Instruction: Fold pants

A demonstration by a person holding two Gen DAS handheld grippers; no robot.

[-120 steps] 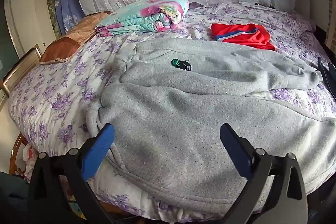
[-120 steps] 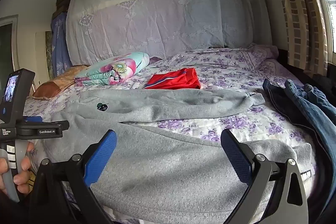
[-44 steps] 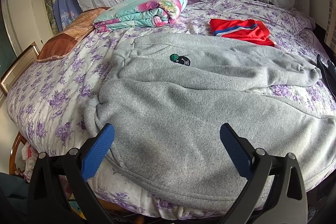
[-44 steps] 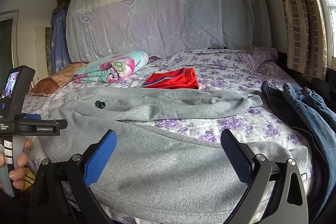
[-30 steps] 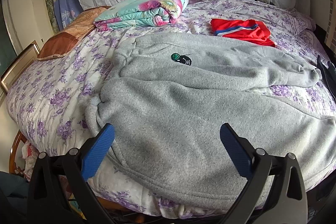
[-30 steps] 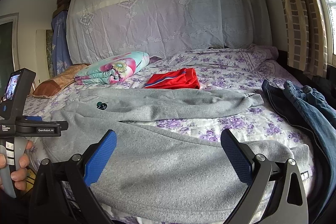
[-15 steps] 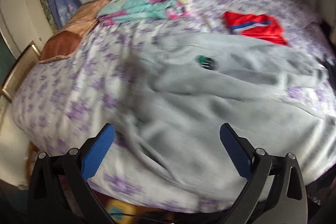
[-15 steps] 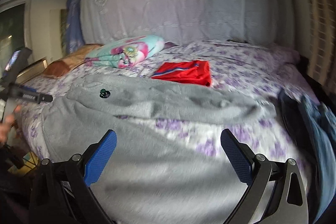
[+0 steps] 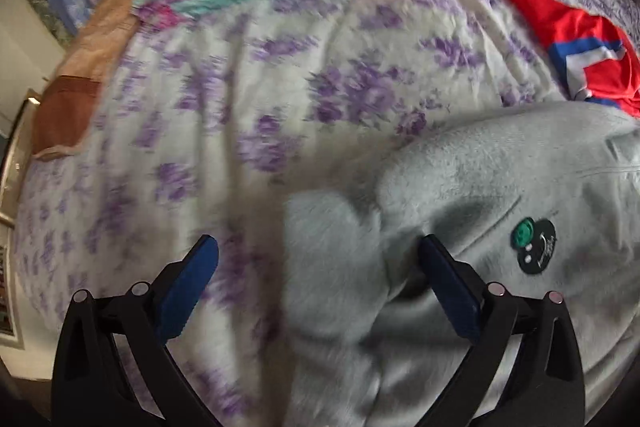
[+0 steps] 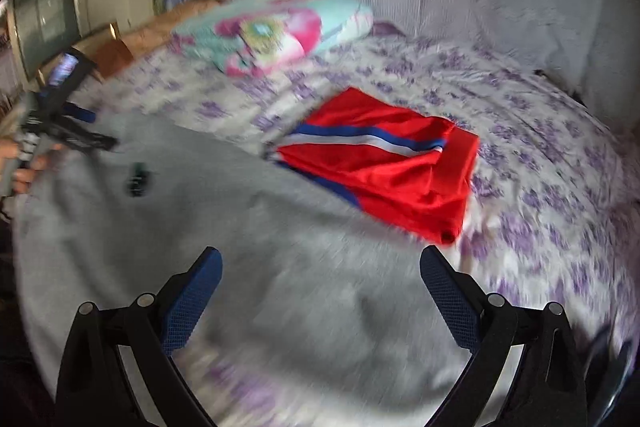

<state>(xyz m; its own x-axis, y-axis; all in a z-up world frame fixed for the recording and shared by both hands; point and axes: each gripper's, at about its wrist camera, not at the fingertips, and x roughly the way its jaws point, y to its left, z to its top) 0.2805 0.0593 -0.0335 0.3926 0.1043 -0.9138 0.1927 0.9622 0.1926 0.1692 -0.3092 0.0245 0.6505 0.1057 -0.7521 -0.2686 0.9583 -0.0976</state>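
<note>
Bed (image 9: 208,131) with purple-flower sheet fills both views. Grey fleece pants (image 9: 500,187) lie spread flat across it, thick fuzzy fabric, bunched and creased at the waist end near the left gripper (image 9: 318,257); small round green-and-black logo patch (image 9: 534,245) sits on the upper part. Right wrist view is blurred: same grey cloth (image 10: 248,227) covers the near bed under the right gripper (image 10: 320,269). Folded teal-pink blanket (image 10: 272,31) at the far end, red shorts (image 10: 392,163) with blue-white stripe just beyond the pants. Both grippers spread wide, blue pads apart, holding nothing. Left gripper's right pad (image 9: 448,283) is close to or touching the fleece; cannot tell which.
</note>
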